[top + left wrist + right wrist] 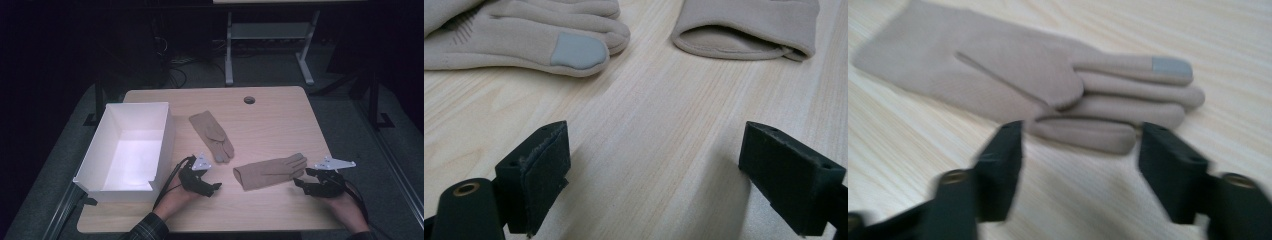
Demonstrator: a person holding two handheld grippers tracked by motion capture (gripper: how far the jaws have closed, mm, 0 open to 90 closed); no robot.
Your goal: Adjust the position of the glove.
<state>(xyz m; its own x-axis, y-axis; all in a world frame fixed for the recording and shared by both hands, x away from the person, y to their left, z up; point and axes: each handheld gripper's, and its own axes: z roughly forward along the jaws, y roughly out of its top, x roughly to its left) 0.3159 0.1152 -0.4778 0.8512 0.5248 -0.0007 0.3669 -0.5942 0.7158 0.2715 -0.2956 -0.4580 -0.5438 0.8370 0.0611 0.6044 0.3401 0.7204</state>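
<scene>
Tabletop (280, 115): light wood, grommet hole (249, 100) near far edge | room: dark, carpeted | white box (131, 150): left edge | two beige gloves (212, 134) (270, 171): centre, near edge | left hand-held gripper (212, 183), right hand-held gripper (301, 177): jaws wide apart, empty.

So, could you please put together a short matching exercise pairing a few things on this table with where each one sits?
Things:
1. white box
2. far glove
3. near glove
4. round hole in the table

Places:
A. lying just ahead of the right claw, fingers towards it
B. at the table's left side, open on top
C. near the table's far edge
D. in the middle, beside the box, fingers towards the left claw

Pairs: 1-B, 2-D, 3-A, 4-C
</scene>
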